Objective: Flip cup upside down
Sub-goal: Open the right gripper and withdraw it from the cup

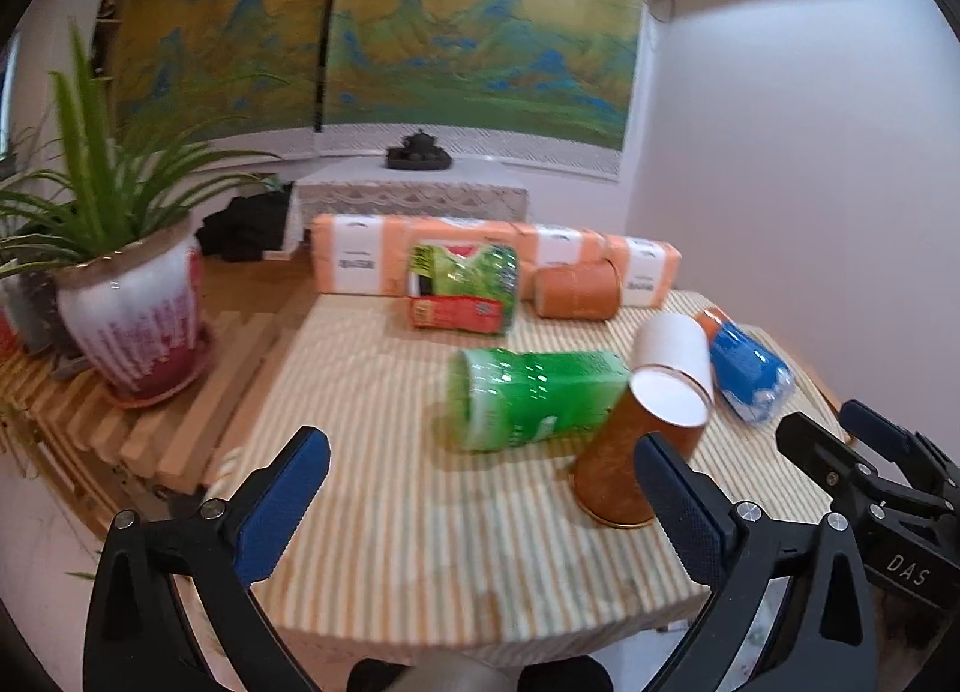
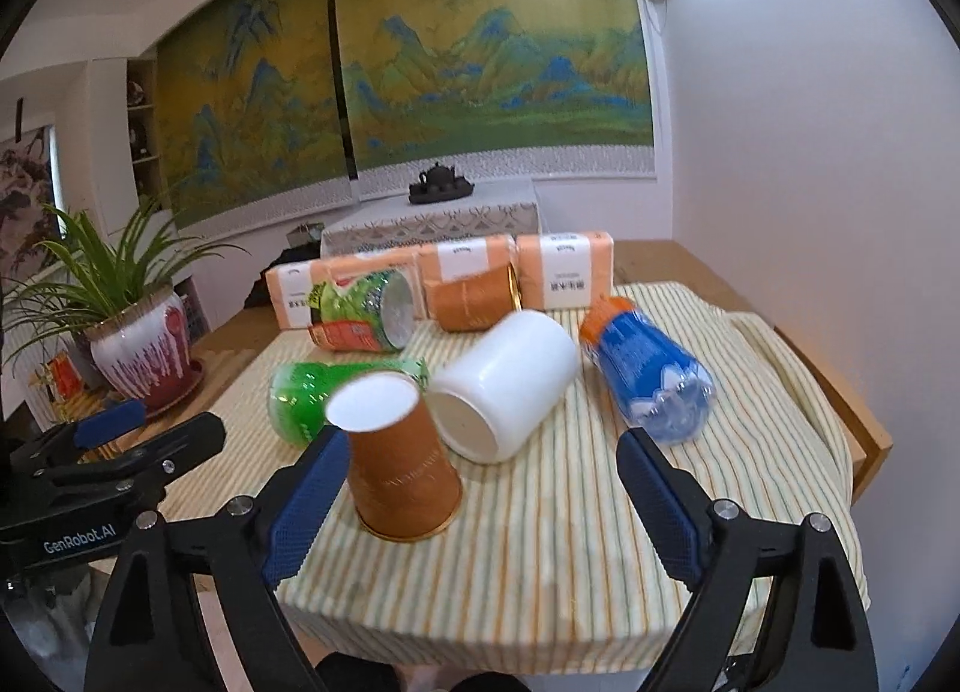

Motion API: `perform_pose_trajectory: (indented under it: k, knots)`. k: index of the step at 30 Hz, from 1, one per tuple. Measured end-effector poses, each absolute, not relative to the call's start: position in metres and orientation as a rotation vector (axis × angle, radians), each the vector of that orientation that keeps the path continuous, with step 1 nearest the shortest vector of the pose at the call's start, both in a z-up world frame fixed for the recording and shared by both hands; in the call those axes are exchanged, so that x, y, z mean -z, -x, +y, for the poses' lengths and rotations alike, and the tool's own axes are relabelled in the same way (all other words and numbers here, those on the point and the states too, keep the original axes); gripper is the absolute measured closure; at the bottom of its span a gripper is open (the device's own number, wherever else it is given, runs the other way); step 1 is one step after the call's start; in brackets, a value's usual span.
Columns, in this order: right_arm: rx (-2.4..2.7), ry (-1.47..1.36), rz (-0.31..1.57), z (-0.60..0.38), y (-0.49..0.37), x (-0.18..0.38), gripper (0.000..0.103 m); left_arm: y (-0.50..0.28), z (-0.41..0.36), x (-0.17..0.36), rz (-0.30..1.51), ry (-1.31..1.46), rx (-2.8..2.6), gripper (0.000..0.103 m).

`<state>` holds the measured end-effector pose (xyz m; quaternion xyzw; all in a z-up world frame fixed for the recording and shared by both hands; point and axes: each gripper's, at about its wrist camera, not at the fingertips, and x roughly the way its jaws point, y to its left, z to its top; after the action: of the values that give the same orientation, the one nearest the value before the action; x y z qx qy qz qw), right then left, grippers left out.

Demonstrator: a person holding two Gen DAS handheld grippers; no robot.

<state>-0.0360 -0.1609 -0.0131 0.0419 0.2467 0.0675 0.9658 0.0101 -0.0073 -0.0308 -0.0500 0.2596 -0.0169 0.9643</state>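
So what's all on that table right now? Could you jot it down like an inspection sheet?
Surface: striped cloth over a wooden table.
Job's things: orange paper cup mouth-down, base up.
Clutter: white mug, green bottle, blue bottle, second orange cup, all lying down; tissue packs behind.
Grippers: left gripper and right gripper both open, holding nothing.
Cables: nothing seen.
Surroundings: potted plant, landscape painting, tea set.

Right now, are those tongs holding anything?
Nothing is held. Both the left tongs and right tongs are open; the orange cup stands upside down, free.
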Motion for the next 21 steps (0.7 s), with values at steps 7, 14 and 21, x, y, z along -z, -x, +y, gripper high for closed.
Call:
perform_pose_trajectory:
  k: [7,14,21]
  knots:
    - [-0.119,-0.079,0.47,-0.151,0.042,0.01,0.006,0.003,0.01,0.022,0.488,0.11,-0.013,0.0]
    - [-0.109,-0.078,0.469,-0.149,0.045,0.011,0.005,0.005,0.01,0.022,0.49,0.102,-0.019,0.0]
    - [-0.11,-0.08,0.473,-0.148,0.044,0.012,0.005,0.003,0.007,0.022,0.49,0.099,-0.021,0.0]
